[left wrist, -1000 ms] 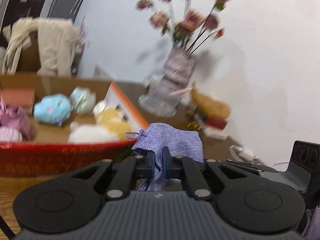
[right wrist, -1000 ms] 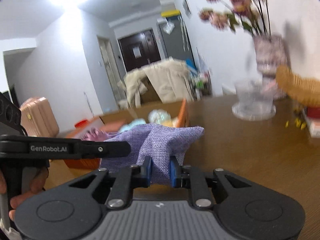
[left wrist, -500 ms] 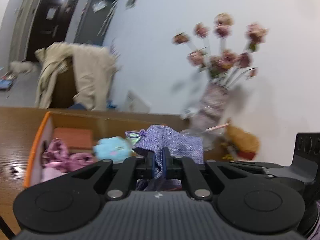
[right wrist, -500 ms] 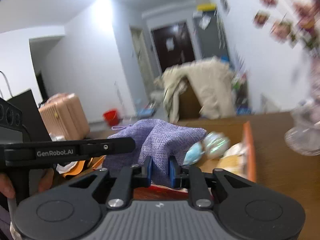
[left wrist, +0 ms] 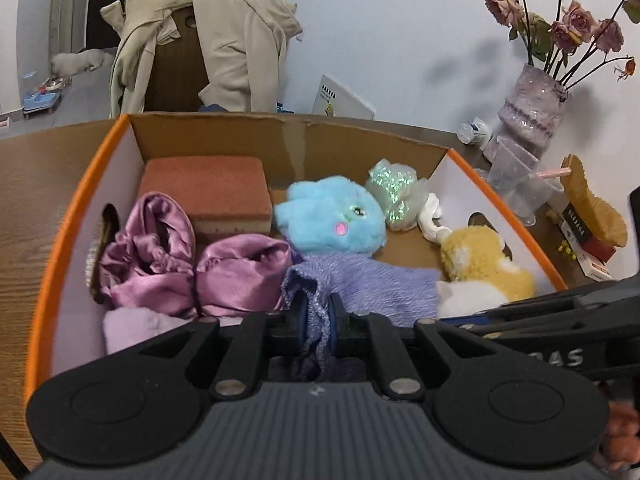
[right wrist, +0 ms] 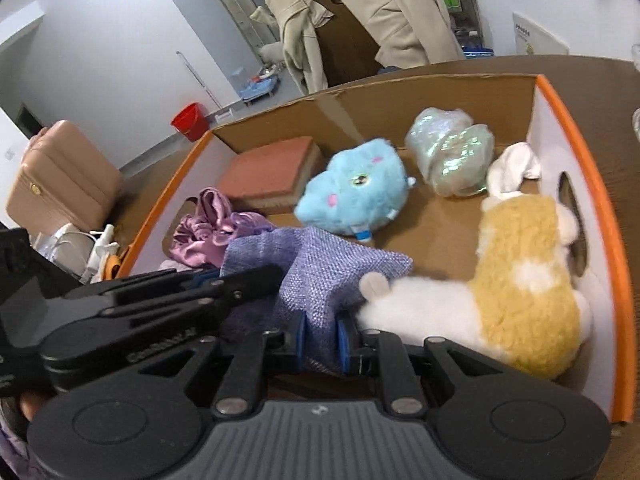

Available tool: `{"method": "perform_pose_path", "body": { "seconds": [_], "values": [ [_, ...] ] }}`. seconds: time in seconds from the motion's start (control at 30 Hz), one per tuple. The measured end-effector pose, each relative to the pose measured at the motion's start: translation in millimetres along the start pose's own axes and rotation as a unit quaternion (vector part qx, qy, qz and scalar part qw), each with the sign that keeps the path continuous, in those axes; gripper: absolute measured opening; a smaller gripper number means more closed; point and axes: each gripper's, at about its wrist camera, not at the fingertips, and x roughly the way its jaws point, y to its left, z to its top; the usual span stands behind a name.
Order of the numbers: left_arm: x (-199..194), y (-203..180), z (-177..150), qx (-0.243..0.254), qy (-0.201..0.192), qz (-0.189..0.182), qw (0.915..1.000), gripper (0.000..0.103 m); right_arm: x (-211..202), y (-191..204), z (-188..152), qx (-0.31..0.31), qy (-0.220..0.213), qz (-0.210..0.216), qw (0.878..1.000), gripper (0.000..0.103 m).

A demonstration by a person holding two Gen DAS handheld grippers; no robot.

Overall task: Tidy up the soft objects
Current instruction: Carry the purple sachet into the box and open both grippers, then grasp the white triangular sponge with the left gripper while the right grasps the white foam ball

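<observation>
Pouch (left wrist: pixel 360 284), lilac woven, held over open box (left wrist: pixel 56 264) between blue plush (left wrist: pixel 332 216) and yellow plush (right wrist: pixel 524 276). Left gripper (left wrist: pixel 318 320): jaws opening, pouch edge between pads. Right gripper (right wrist: pixel 324 338): pinching pouch corner. Also in box: sponge (left wrist: pixel 208 188), satin scrunchies (left wrist: pixel 188 268), iridescent bundle (right wrist: pixel 452 152).
</observation>
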Motion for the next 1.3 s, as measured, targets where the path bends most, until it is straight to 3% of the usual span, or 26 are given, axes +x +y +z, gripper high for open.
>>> {"method": "perform_pose_path", "body": {
  "seconds": [0.07, 0.13, 0.17, 0.2, 0.27, 0.43, 0.57, 0.67, 0.73, 0.77, 0.8, 0.9, 0.97, 1.07, 1.17, 1.3],
  "values": [
    [-3.0, -1.0, -4.1, 0.000, -0.003, 0.005, 1.0000, 0.019, -2.9, 0.2, 0.2, -0.002, -0.001, -0.007, 1.000, 0.019],
    [-14.0, -5.2, -5.9, -0.001, -0.011, 0.007, 0.9999, 0.031, -10.6, 3.2, -0.1, -0.014, -0.007, -0.014, 1.000, 0.020],
    [-21.9, -6.4, -6.5, 0.002, -0.016, 0.003, 0.9999, 0.042, -13.4, 2.0, 4.6, -0.014, -0.015, -0.015, 1.000, 0.022],
    [-31.5, -8.1, -6.8, 0.007, -0.024, 0.002, 0.9997, 0.049, -22.8, 4.2, 4.5, -0.018, -0.026, -0.015, 0.999, 0.028],
    [-56.3, -15.7, -8.7, 0.026, -0.046, 0.013, 0.9985, 0.049, -44.5, 9.1, 5.5, -0.029, -0.050, -0.024, 0.998, 0.036],
    [-118.3, -33.1, -7.1, 0.050, -0.103, 0.031, 0.9930, 0.051, -112.8, 26.2, 5.0, -0.052, -0.121, -0.040, 0.990, 0.042],
    [-173.6, -51.1, -16.7, 0.072, -0.167, 0.039, 0.9826, 0.065, -164.2, 47.2, -10.4, -0.089, -0.184, -0.062, 0.977, 0.053],
    [-208.0, -63.2, -37.5, 0.076, -0.205, 0.043, 0.9749, 0.071, -192.8, 61.4, -34.2, -0.121, -0.222, -0.071, 0.965, 0.061],
    [-223.9, -70.2, -56.2, 0.079, -0.228, 0.061, 0.9686, 0.082, -207.0, 71.2, -57.4, -0.151, -0.256, -0.075, 0.952, 0.070],
    [-230.1, -72.9, -67.8, 0.076, -0.241, 0.073, 0.9647, 0.087, -211.9, 74.8, -69.3, -0.162, -0.274, -0.081, 0.945, 0.081],
    [-235.6, -75.1, -81.0, 0.073, -0.255, 0.084, 0.9605, 0.087, -215.9, 77.3, -81.8, -0.170, -0.293, -0.084, 0.937, 0.086],
    [-247.7, -81.9, -119.2, 0.065, -0.284, 0.097, 0.9516, 0.097, -223.1, 80.6, -122.7, -0.199, -0.341, -0.084, 0.915, 0.087],
    [-253.5, -87.3, -144.7, 0.066, -0.301, 0.111, 0.9447, 0.097, -222.7, 81.4, -144.0, -0.203, -0.358, -0.089, 0.907, 0.089],
    [-261.8, -91.6, -171.2, 0.067, -0.302, 0.121, 0.9433, 0.100, -220.8, 77.2, -174.8, -0.191, -0.370, -0.092, 0.904, 0.089],
    [-266.9, -95.9, -200.1, 0.052, -0.289, 0.122, 0.9480, 0.101, -216.8, 69.8, -213.6, -0.174, -0.371, -0.098, 0.907, 0.089],
    [-266.3, -101.1, -232.0, 0.060, -0.269, 0.125, 0.9532, 0.102, -206.9, 55.7, -262.6, -0.147, -0.352, -0.085, 0.921, 0.089]
  ]
}}
